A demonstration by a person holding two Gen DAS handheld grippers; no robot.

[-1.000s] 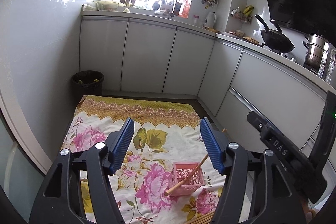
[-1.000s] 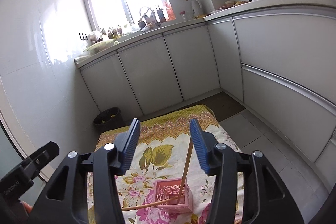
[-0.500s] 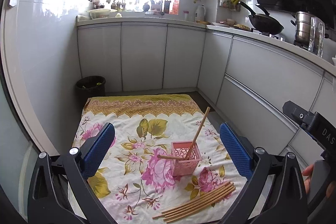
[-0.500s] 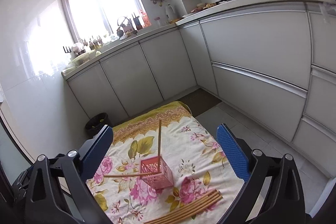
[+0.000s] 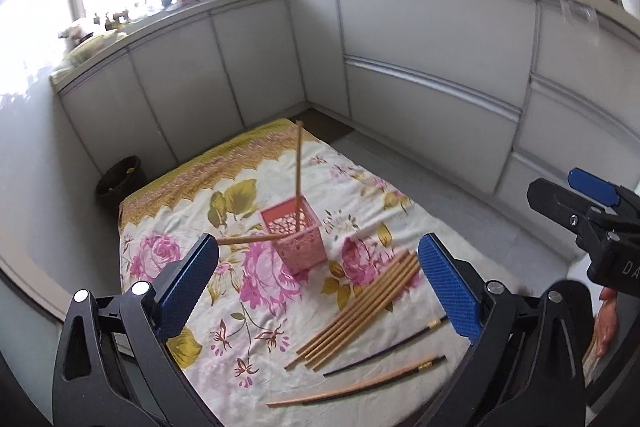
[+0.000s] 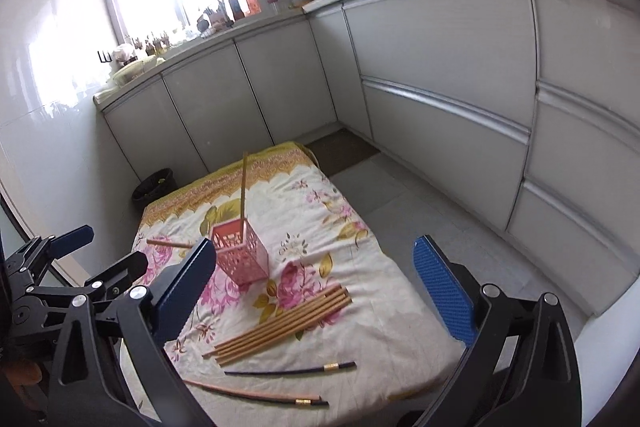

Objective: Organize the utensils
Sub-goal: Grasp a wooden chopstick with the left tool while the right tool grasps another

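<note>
Left wrist view: floral cloth [image 5: 256,307] covers the kitchen floor beside grey cabinets [image 5: 432,75]; pink basket [image 5: 294,235] holds two chopsticks (others lie near). Left gripper [image 5: 316,273] and right gripper [image 6: 314,269] are spread, empty.

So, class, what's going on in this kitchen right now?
A person is sorting chopsticks into a pink basket on a floral cloth. Two chopsticks are in: one upright, one leaning over the rim. A wooden bundle and dark ones lie loose. The left gripper and right gripper hang open, empty.
</note>
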